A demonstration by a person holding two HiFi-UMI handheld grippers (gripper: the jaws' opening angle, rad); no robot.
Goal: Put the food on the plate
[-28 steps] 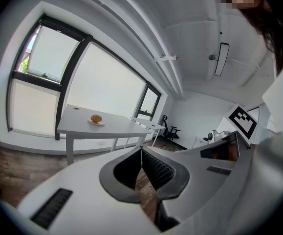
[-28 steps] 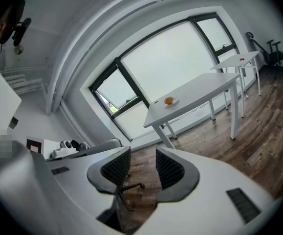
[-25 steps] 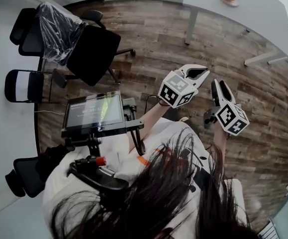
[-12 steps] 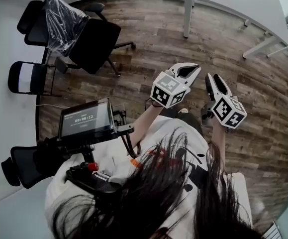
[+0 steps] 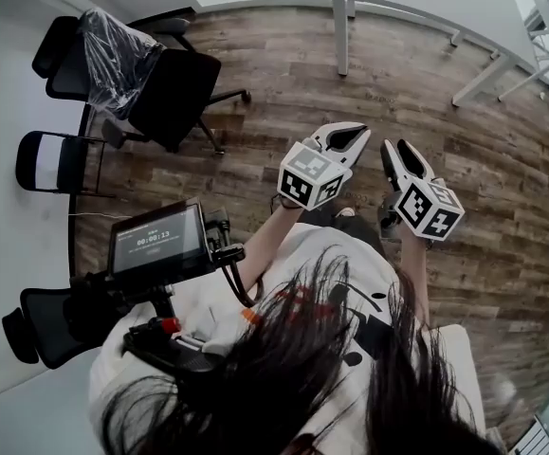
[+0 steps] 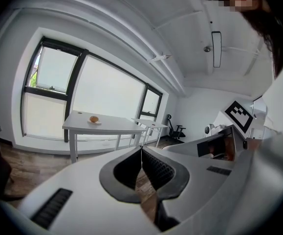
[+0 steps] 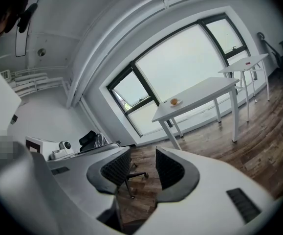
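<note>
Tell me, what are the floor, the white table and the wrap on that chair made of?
Floor: wood or wood-look planks, matte, with brown grain and board seams. Table: smooth white top, probably laminate, on slim white legs that look like painted metal. Chair wrap: clear plastic film, crinkled and glinting.

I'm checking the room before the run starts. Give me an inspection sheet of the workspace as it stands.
Surface: white table, away from the person across the wood floor.
Job's things: round orange-brown food on a small plate on that table.
Clutter: nothing seen.
Grippers: left gripper shut, empty; right gripper jaws slightly apart, empty; both held in the air.
Cables: dark cable looping from the body-mounted monitor.
Surroundings: office chairs, one plastic-wrapped; large windows.
</note>
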